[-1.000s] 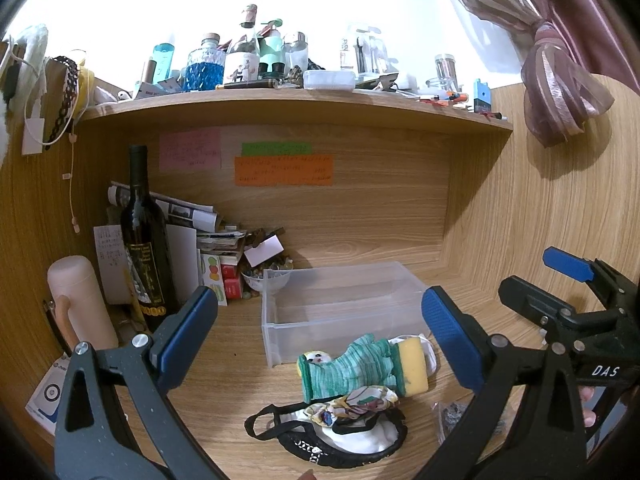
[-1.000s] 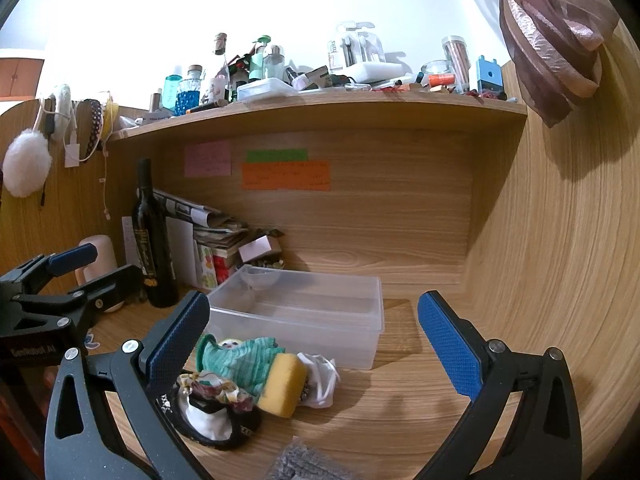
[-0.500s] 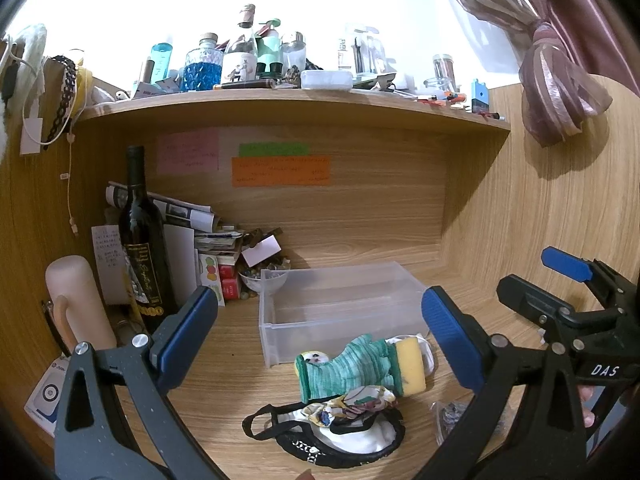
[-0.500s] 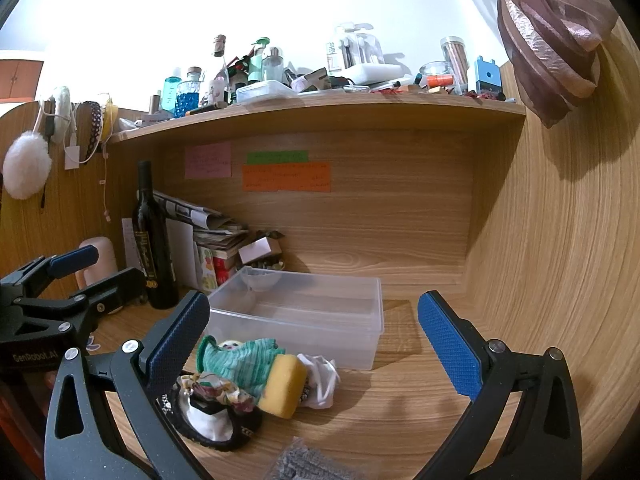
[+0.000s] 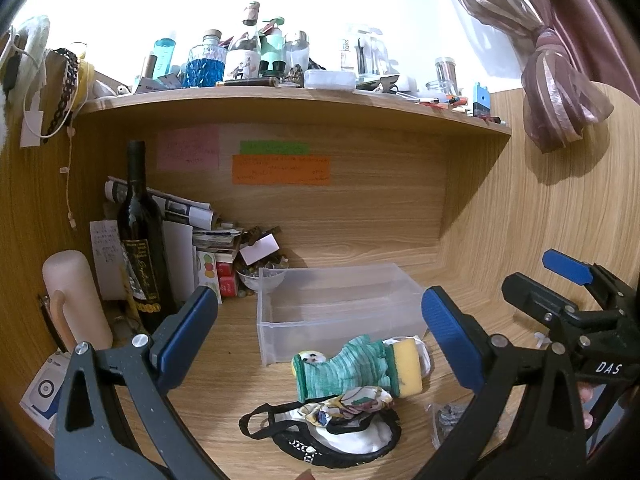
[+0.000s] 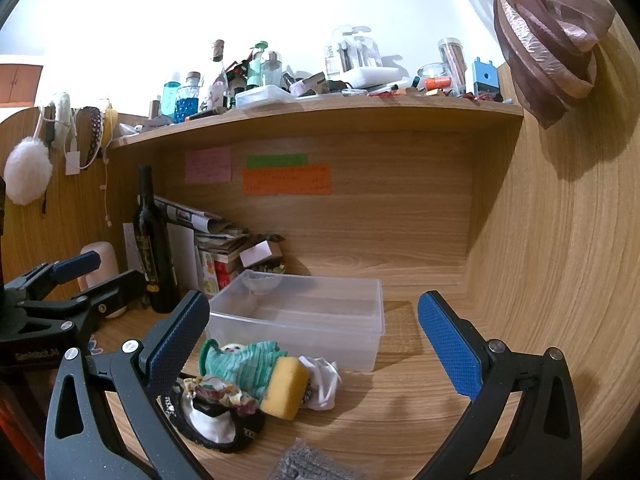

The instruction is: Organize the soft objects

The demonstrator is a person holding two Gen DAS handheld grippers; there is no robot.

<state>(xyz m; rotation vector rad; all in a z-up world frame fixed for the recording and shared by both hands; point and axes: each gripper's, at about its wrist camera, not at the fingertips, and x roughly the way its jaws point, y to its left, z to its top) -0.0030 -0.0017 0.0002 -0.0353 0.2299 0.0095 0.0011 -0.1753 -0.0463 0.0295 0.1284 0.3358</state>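
Both grippers up off the desk, jaws spread wide, nothing in either. Left gripper faces the pile and bin head-on; right gripper sits to the right of it, aimed at the same spot. Clear bin stands mid-desk, nothing visible inside, long side toward the cameras. Soft pile lies just in front of the bin, toward the near edge: green sock against a yellow sponge, white cloth behind the sponge, touching the bin wall. Patterned fabric lies on top of a black-and-white mask, nearest the edge. Grey item at the near edge, too cropped to identify. Wine bottle upright at back left.
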